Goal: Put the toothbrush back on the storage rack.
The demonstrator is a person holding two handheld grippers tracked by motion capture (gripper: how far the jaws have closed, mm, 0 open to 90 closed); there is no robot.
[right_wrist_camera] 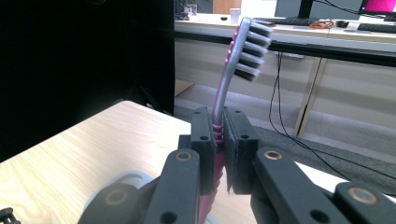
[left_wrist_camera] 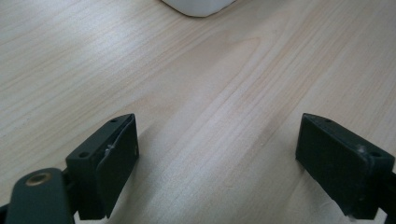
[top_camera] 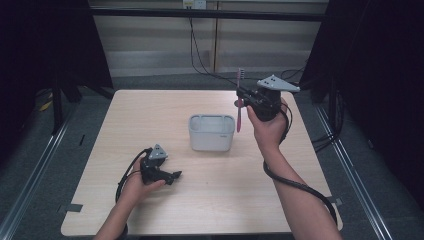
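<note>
A pink and grey toothbrush (top_camera: 240,100) stands upright in the air, bristle head up, held above the right side of a grey-white holder box (top_camera: 211,132) in the middle of the table. My right gripper (top_camera: 242,96) is shut on the toothbrush's neck; in the right gripper view the toothbrush (right_wrist_camera: 233,79) rises from between the jaws of that gripper (right_wrist_camera: 218,135), its dark bristles facing right. My left gripper (top_camera: 175,175) rests low on the table at the front left, open. In the left gripper view the left gripper (left_wrist_camera: 217,154) has bare wood between its jaws and the box's corner (left_wrist_camera: 198,7) ahead.
The light wooden table (top_camera: 150,115) has bare room all around the box. Black curtains stand on both sides, and cables (top_camera: 200,55) hang behind the far edge. A rail (top_camera: 30,165) runs along the floor on the left.
</note>
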